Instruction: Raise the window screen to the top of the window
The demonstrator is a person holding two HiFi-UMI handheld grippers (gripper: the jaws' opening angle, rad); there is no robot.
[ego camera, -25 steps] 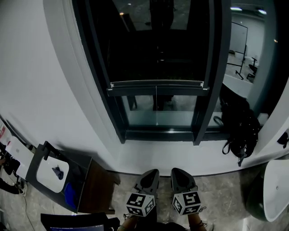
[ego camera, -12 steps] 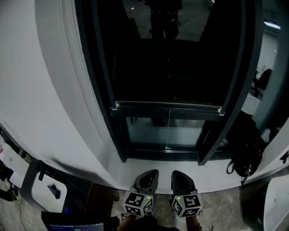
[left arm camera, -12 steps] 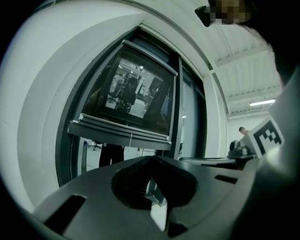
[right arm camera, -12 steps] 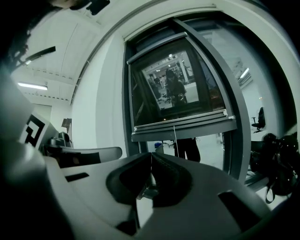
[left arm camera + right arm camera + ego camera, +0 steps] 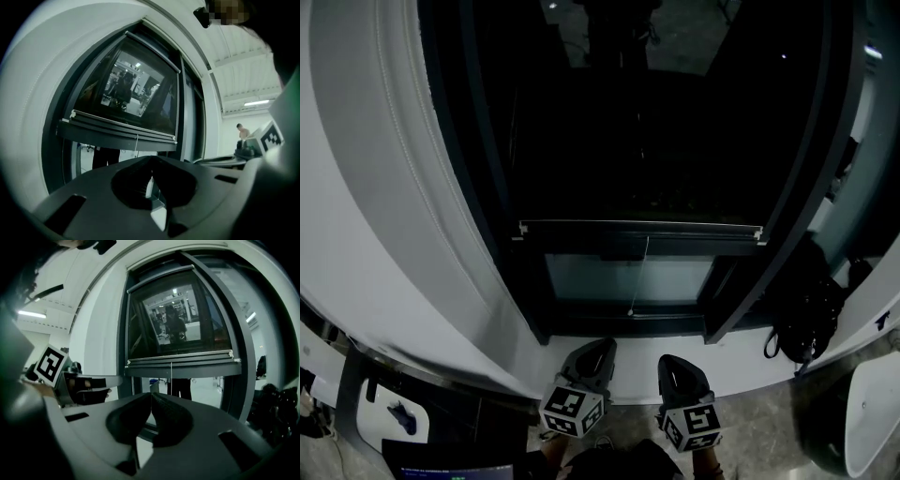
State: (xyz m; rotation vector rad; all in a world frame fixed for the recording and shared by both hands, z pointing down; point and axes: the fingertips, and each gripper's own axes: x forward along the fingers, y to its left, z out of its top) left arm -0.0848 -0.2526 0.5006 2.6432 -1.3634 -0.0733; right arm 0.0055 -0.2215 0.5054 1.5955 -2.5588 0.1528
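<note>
Head view: the person is holding both tools low and close to the body, side by side, with their noses pointing at the far window. The left tool (image 5: pixel 592 354) and the right tool (image 5: pixel 675 367) are hanging well apart from the glass, each showing its marker cube on the near end. The dark mesh window screen (image 5: pixel 637 141) is covering the upper part of the dark-framed window (image 5: pixel 492 187). Its pale-edged bottom bar (image 5: pixel 637 228) is sitting low, with a strip of bare glass below it. A thin pull cord (image 5: pixel 639 272) is hanging from the middle of the bar. A black backpack (image 5: pixel 806 319) is resting just to the right of the frame.

Left tool view: the two black jaws are pressing together at their tips, with nothing between them. The bar is crossing the view above them. Only this view is showing a person (image 5: pixel 241 132) far off at the right.

Right tool view: these jaws are also pressing together, gripping nothing. The bar and its cord are showing beyond them, with the backpack at the right edge.
</note>
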